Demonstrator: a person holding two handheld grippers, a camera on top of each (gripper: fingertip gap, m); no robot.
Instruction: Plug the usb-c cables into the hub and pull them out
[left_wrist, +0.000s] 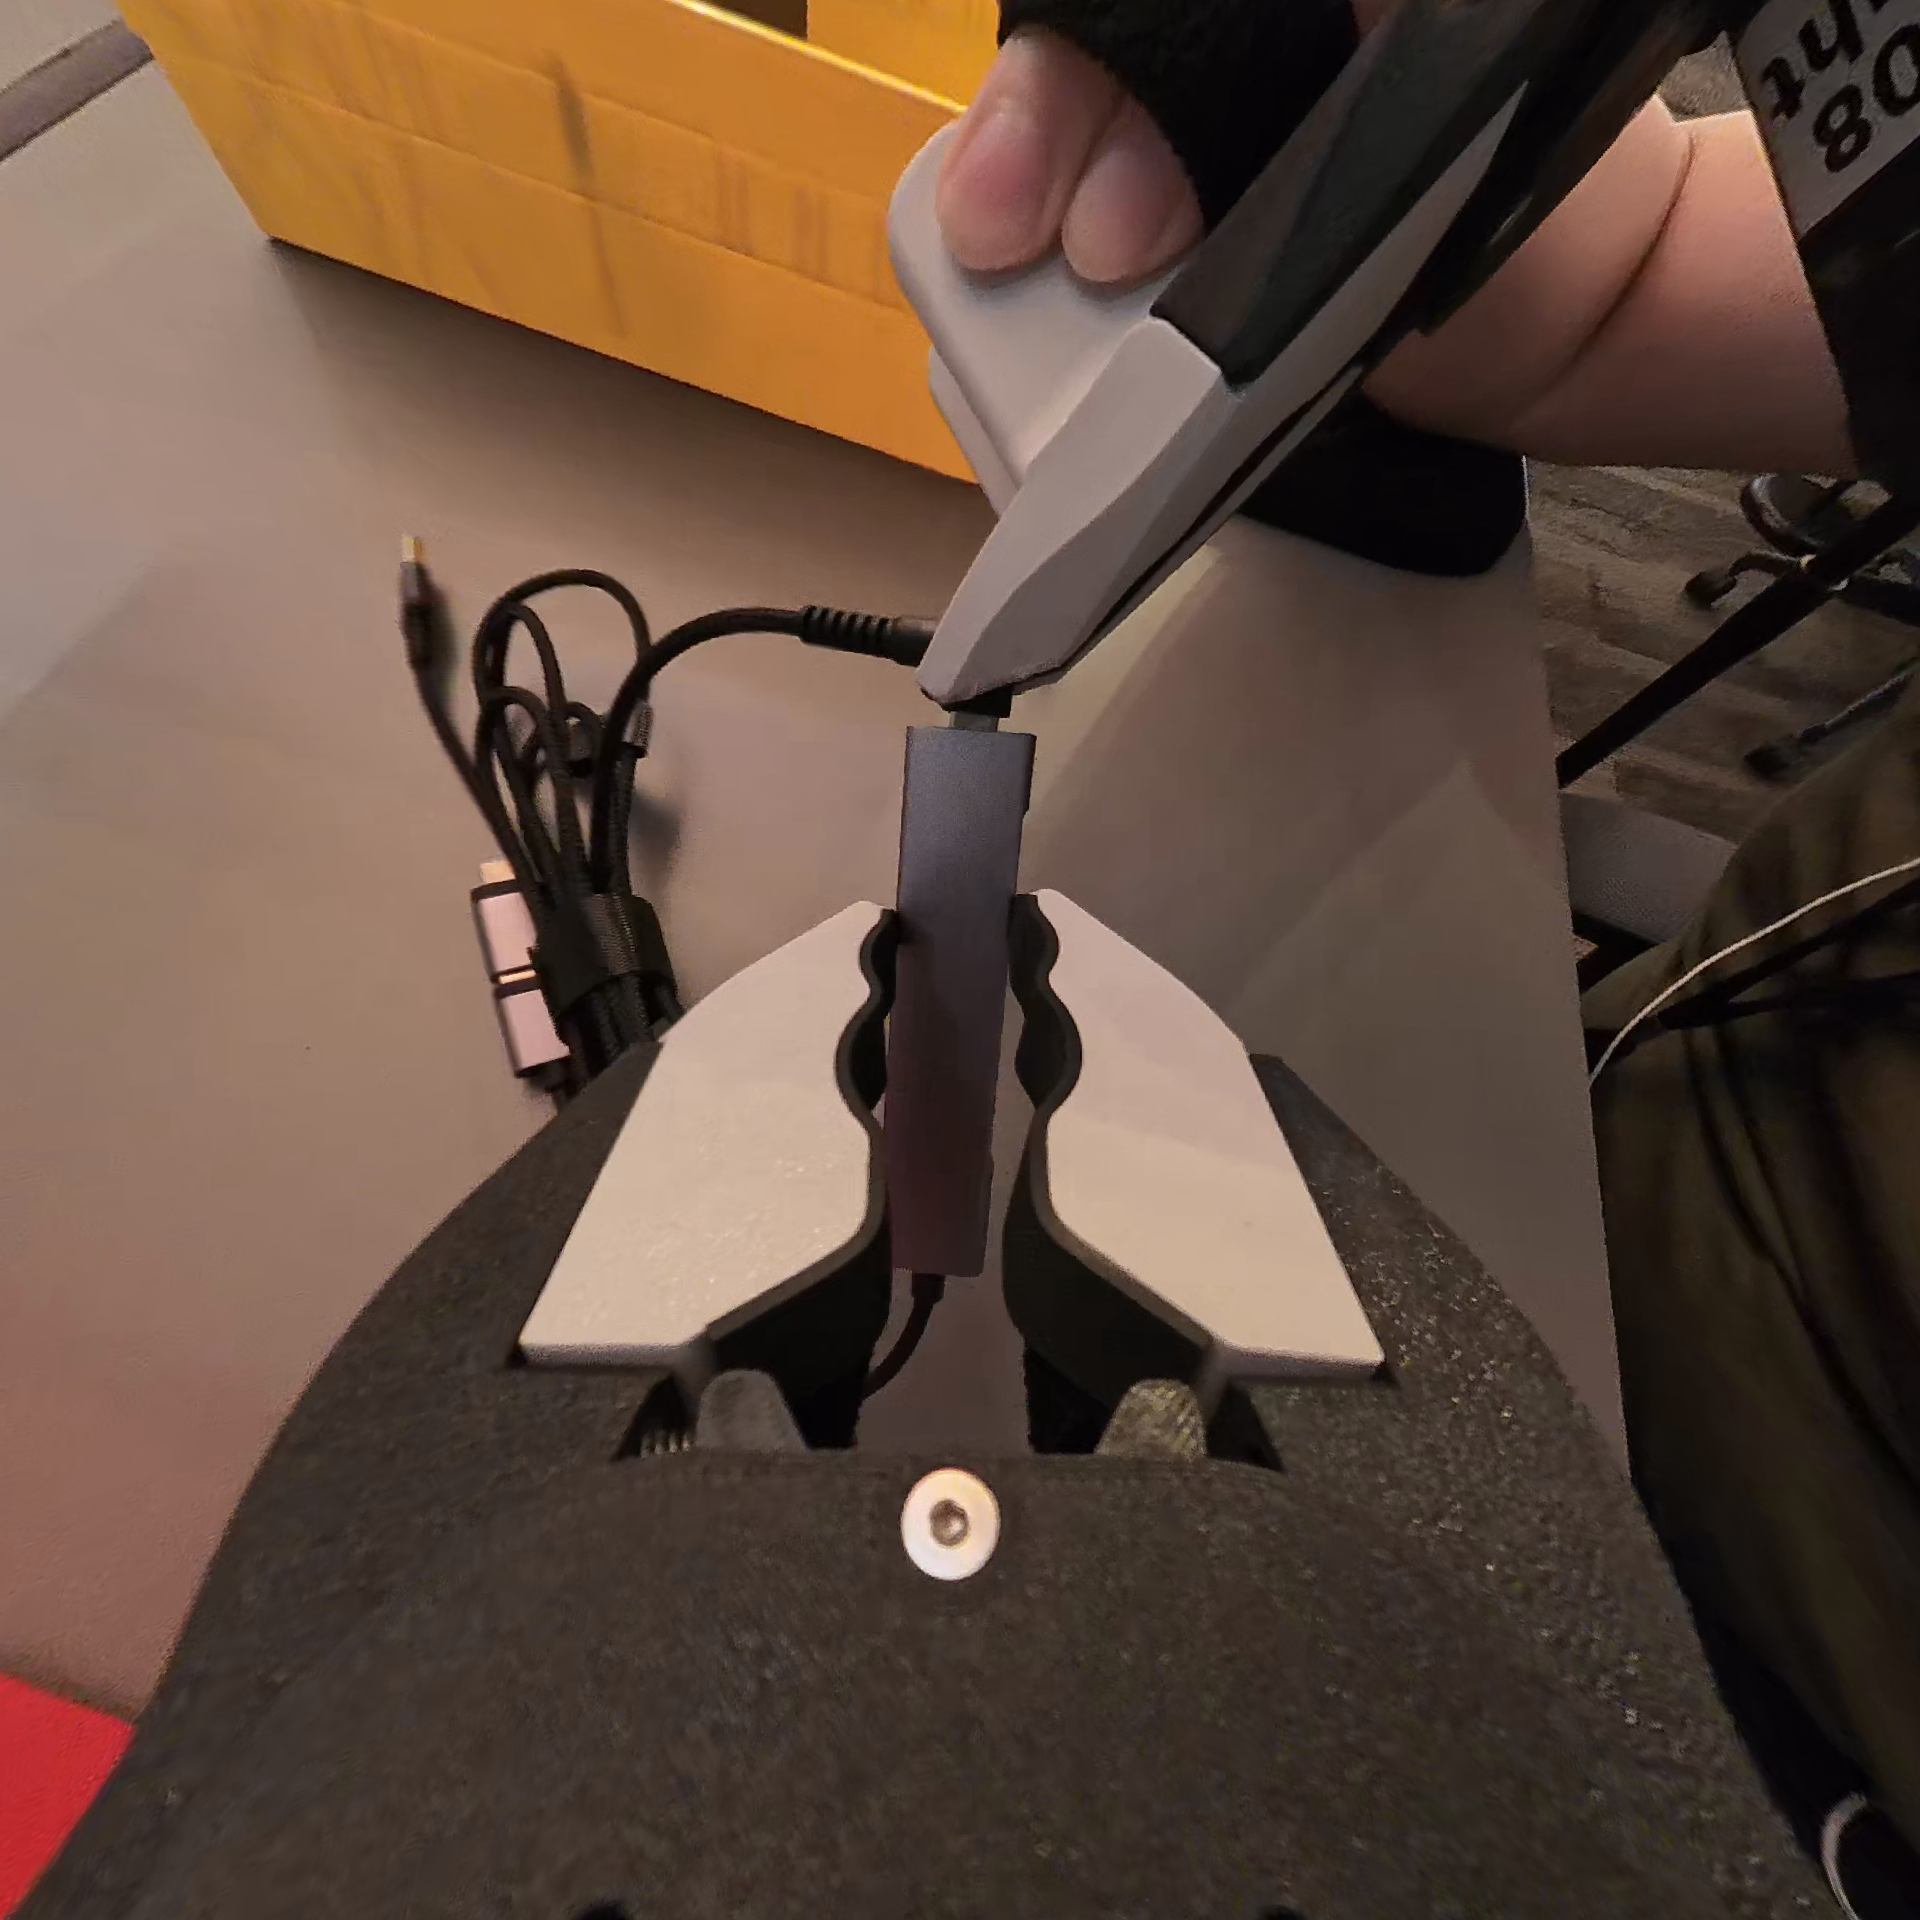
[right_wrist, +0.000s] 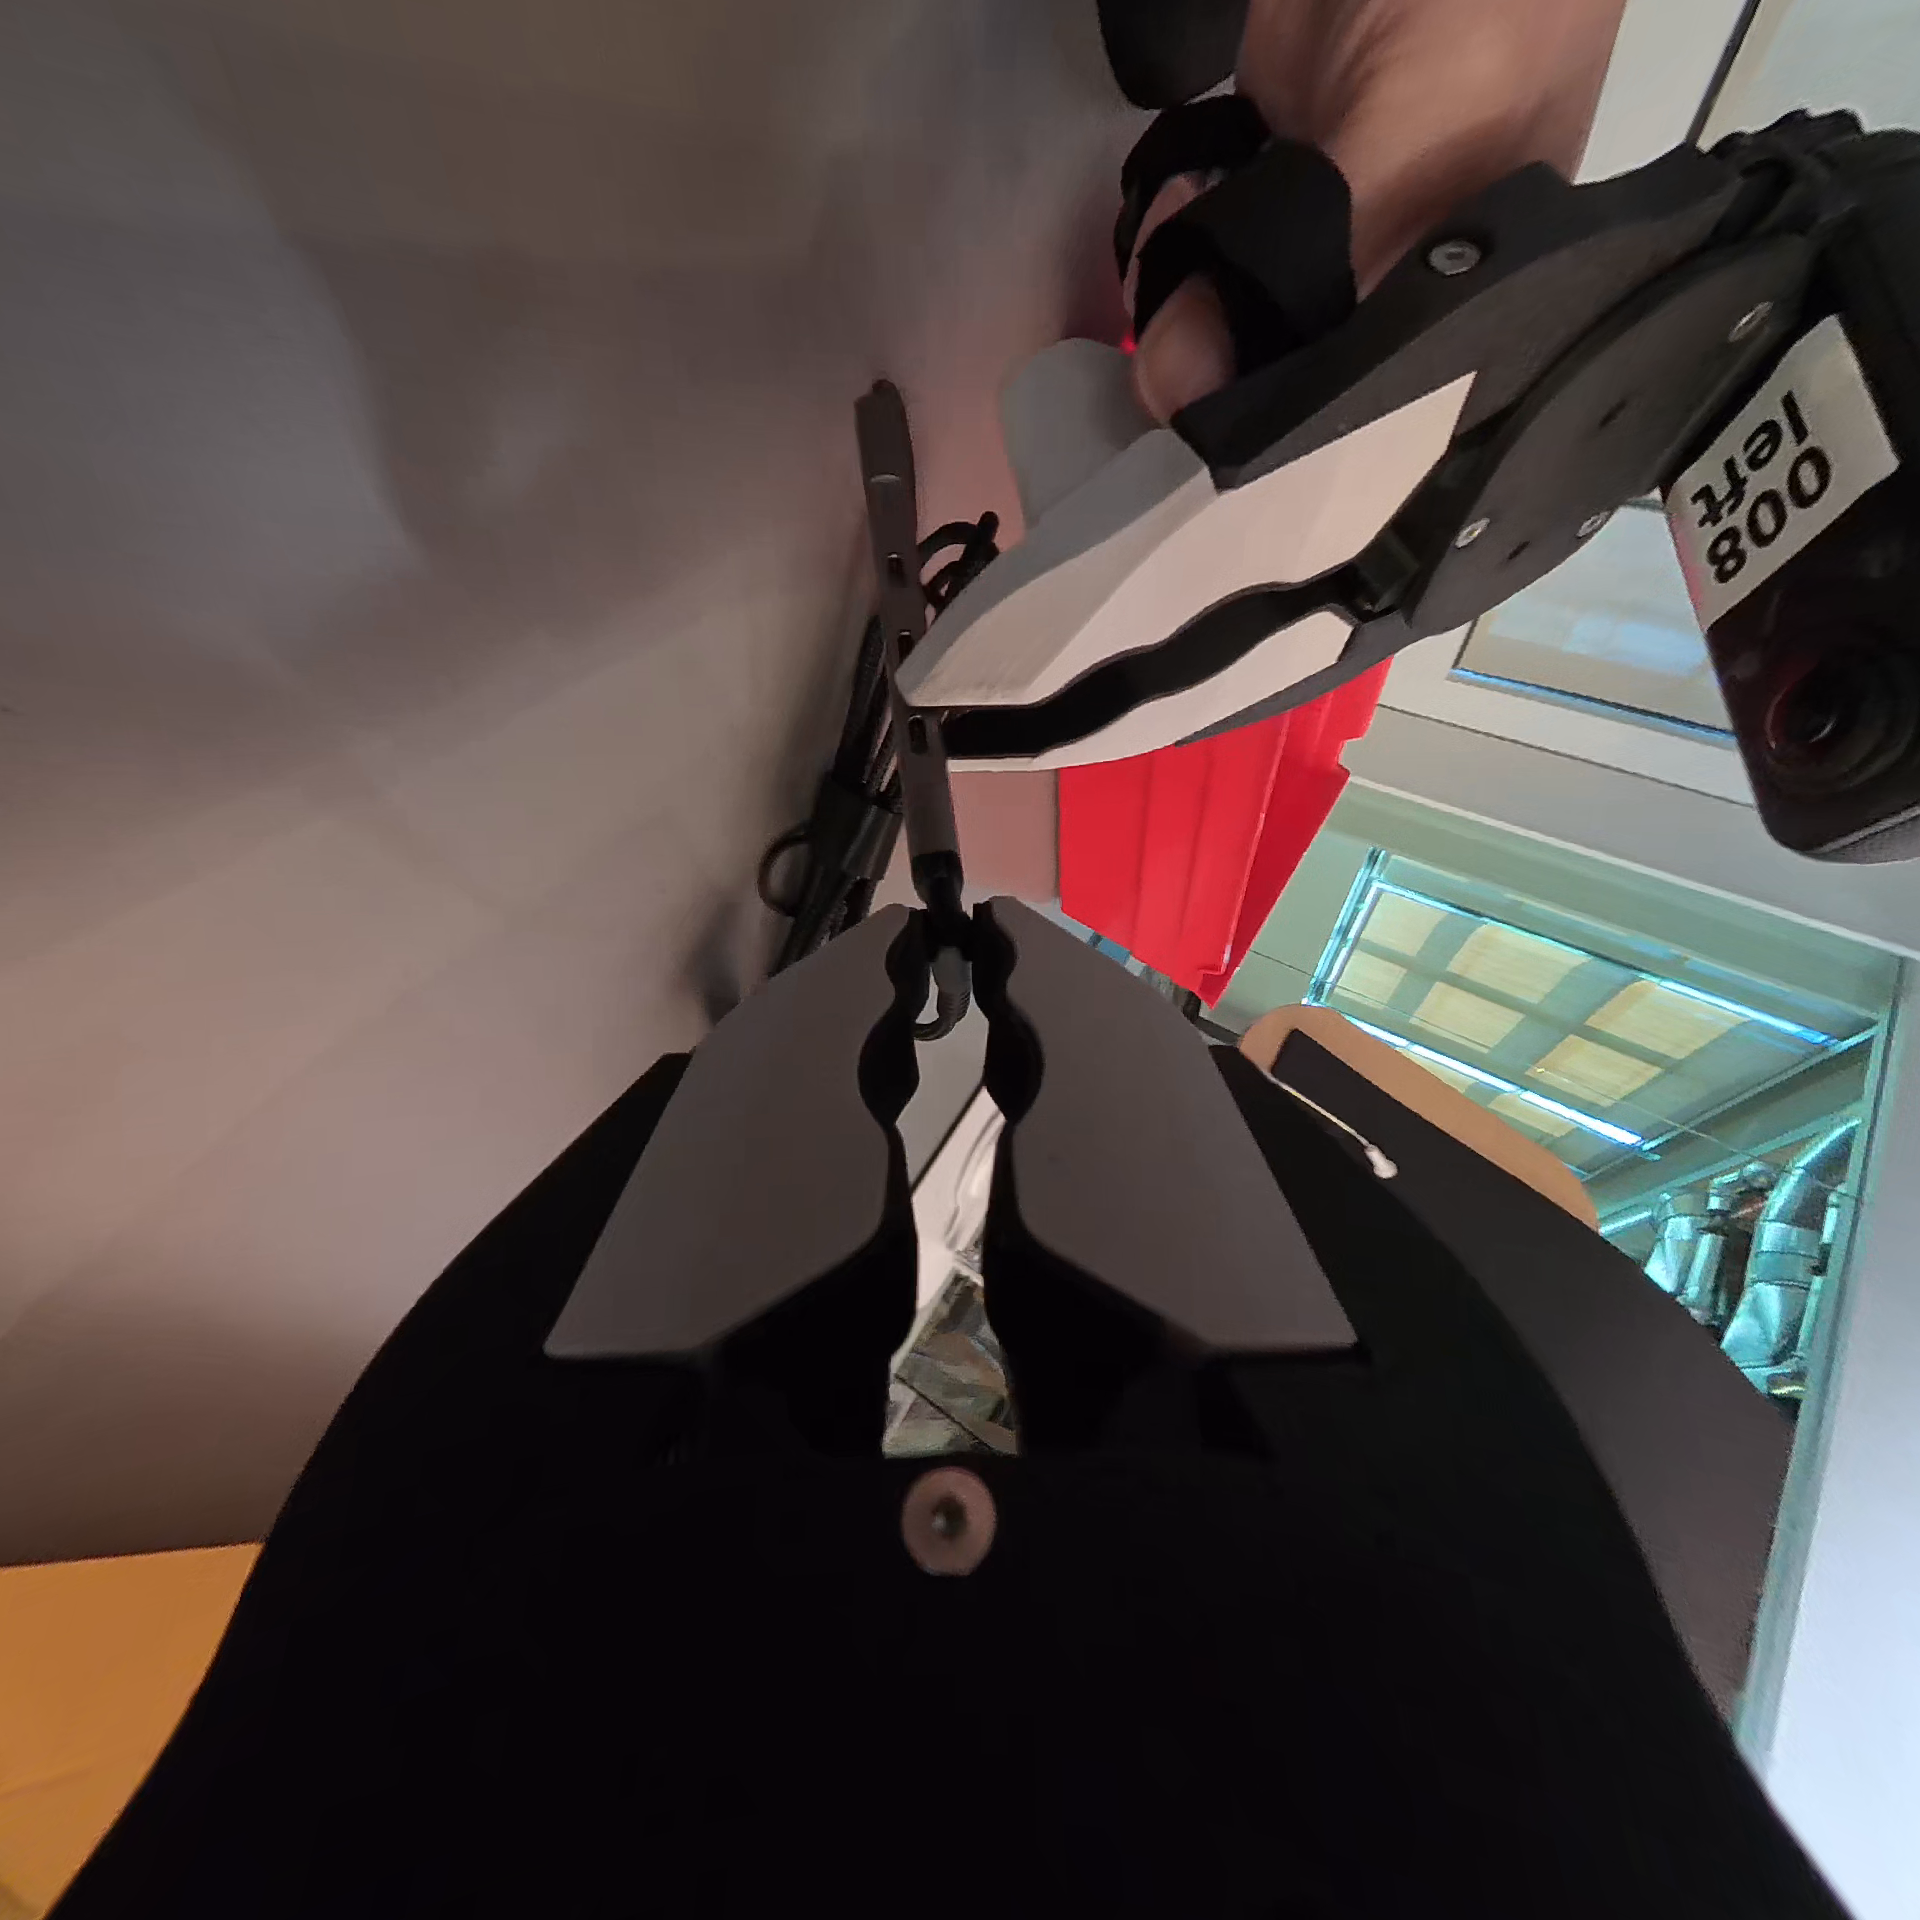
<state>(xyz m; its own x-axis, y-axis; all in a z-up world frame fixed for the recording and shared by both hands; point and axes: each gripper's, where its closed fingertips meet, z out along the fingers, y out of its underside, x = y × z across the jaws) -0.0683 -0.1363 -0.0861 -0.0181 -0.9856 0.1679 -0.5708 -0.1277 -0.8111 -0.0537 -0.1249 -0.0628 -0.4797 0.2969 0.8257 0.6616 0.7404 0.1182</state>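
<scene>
1. Left gripper (left_wrist: 954, 925) clamps the hub (left_wrist: 951, 997) upright, above the table (left_wrist: 260, 831).
2. Right gripper (right_wrist: 951, 925) pinches the cable plug (right_wrist: 940, 971), apparently seated at the hub's 12 o'clock end.
3. Spare cables (left_wrist: 582, 831) lie at 9 o'clock.

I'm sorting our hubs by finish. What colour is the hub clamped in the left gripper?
Dark grey, with a matte metallic look; the hub shows best in the left wrist view.

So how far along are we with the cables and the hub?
Done: the left gripper clamps the hub, lifted off the table. In hand: the right gripper pinches one cable plug at the hub's end port, seemingly seated. Left: the bundled cables on the table look unplugged.
</scene>
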